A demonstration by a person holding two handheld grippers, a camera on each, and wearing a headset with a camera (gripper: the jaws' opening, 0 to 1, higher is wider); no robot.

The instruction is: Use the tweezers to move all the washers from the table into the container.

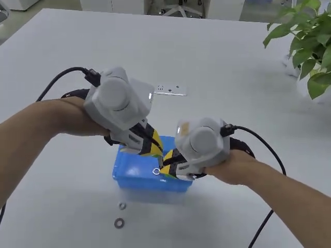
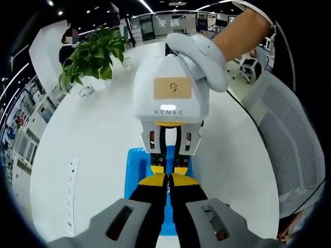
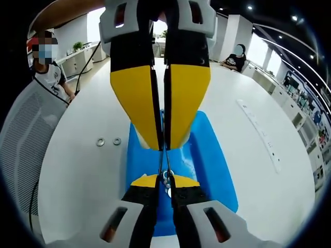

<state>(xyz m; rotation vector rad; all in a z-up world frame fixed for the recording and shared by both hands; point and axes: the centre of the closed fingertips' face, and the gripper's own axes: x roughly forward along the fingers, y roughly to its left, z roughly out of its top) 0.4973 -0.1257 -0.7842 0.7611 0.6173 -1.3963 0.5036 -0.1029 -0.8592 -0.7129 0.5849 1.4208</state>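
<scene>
Nearest the person, two washers (image 1: 122, 205) (image 1: 119, 223) lie loose on the white counter (image 1: 217, 77), just in front of the blue container (image 1: 135, 174); they are small flat silvery rings, one a little behind the other, and not yet collected. The open-topped blue box sits directly beyond them, probably so each carry is short. Over its near edge the right gripper (image 1: 168, 168) points its fingers inward, drawn narrow. They appear to press on the lower end of the tweezers (image 3: 162, 157), a thin metal sliver that runs up into the left gripper (image 1: 152, 147). The left fingers are likewise drawn narrow, apparently clamped on the tool's upper part. One gripper seems to steady the tweezers while the other squeezes them, though the exact contact is too fine to confirm. A third washer (image 1: 156, 171), a small bright ring, hangs at the tweezer tip just above the container's inside, most likely about to be dropped in. In the right gripper view the container's floor behind the fingers looks wet or glossy, and whether other washers lie in it cannot be told. Farther across the counter lies a white power strip (image 1: 169, 91), and at the far right edge stands a green plant (image 1: 310, 46).
</scene>
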